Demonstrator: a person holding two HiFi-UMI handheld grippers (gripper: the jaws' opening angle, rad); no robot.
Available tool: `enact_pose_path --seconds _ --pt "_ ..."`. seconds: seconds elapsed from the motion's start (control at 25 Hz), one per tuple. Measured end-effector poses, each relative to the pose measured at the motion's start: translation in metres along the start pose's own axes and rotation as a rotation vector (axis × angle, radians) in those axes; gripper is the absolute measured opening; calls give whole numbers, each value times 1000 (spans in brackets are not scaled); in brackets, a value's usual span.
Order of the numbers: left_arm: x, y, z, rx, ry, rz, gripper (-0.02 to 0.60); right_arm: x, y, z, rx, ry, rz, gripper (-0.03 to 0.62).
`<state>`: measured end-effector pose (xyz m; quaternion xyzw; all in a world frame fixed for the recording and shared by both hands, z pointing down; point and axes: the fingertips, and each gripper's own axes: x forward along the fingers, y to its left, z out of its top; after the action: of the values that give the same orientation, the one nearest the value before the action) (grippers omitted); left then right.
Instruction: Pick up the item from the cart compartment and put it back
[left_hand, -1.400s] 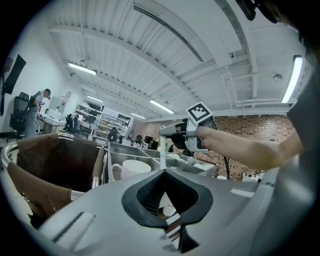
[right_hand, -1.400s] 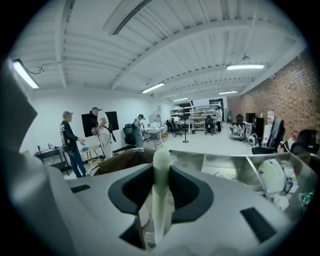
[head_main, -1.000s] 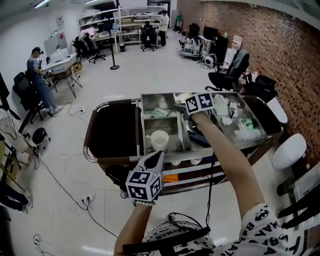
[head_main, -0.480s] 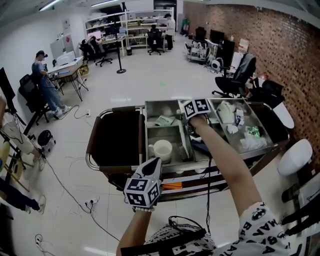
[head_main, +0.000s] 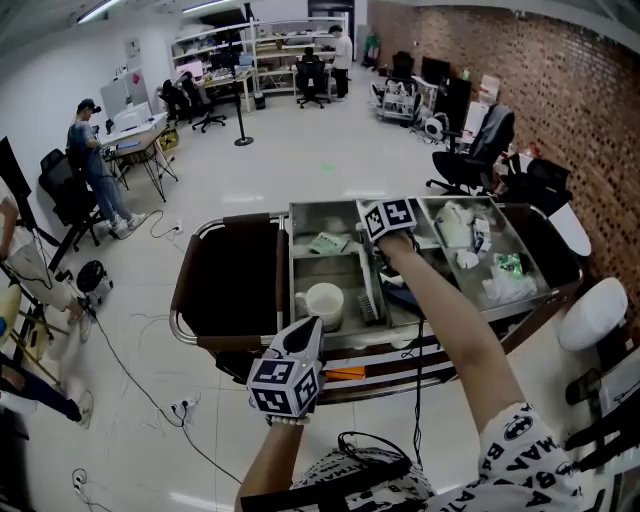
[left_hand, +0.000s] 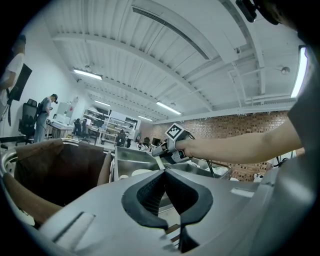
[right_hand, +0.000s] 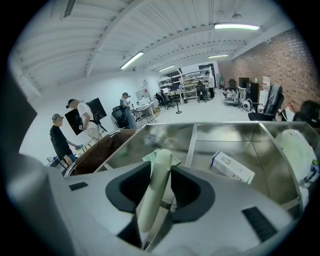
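Steel cart (head_main: 283, 262) under outstretched right forearm (head_main: 440, 305)

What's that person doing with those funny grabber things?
A person holds a gripper in each hand at a steel cart. The right gripper is out over the cart's compartments with a pale tube between its jaws, which are opening. The left gripper hangs near the cart's front, jaws shut and empty.
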<state>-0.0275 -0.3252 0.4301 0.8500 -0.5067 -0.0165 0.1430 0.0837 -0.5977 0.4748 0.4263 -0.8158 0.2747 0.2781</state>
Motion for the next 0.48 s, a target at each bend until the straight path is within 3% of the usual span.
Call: enact_pose_path --seconds 0.4,0.48 --pt "-1 -2 -3 2 13 -10 0 -9 -3 2 -55 -27 -40 160" --pt "-1 -3 -4 3 16 -14 0 -13 -3 5 -57 -44 -38 245"
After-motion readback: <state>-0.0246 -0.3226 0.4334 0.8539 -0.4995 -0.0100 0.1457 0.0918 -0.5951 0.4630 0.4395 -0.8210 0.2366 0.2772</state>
